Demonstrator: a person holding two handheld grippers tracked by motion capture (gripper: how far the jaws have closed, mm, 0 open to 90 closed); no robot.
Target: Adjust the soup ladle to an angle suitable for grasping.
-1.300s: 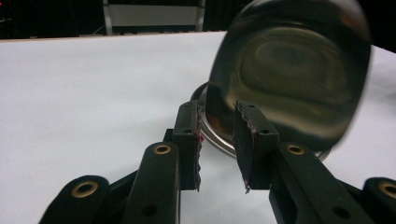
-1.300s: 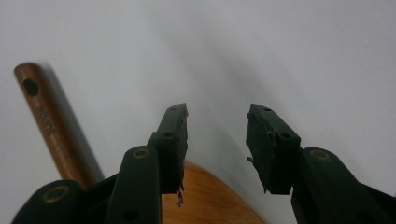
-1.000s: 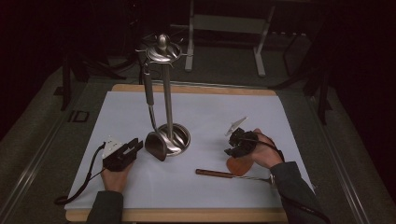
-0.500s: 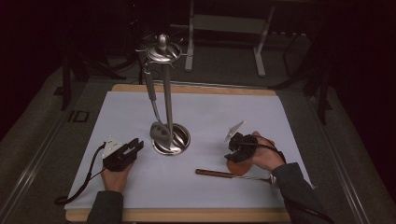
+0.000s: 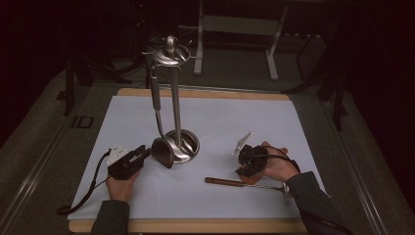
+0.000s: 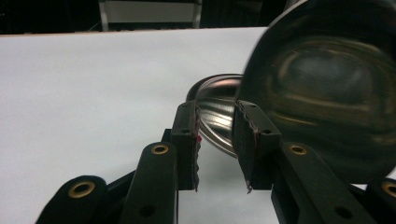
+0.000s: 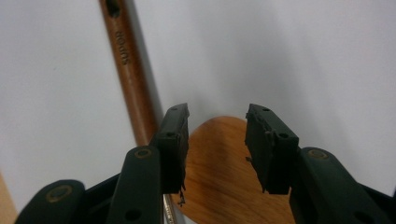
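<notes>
- Swung since half a second ago: polished steel ladle point(image 5: 162, 152), hung from the tall steel utensil stand point(image 5: 175, 107), back out from over the base to its eight o'clock side.
- Left gripper point(image 5: 143, 152) at nine o'clock of that bowl, jaws parted wide, nothing between them.
- Right gripper point(image 7: 217, 140) over a round orange-brown wooden piece point(image 7: 219, 186), jaws wide though just narrowed slightly, not pinching.
- Dark wooden-handled utensil point(image 5: 227, 182) flat on the white-covered bench point(image 5: 244, 112), at six o'clock of that gripper.
- Likely meaning: one utensil hung, next pickup pending.

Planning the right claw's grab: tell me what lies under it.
Under the open right claw lies a round wooden piece, beside a wooden-handled utensil on the white mat. Its near edge is covered.
</notes>
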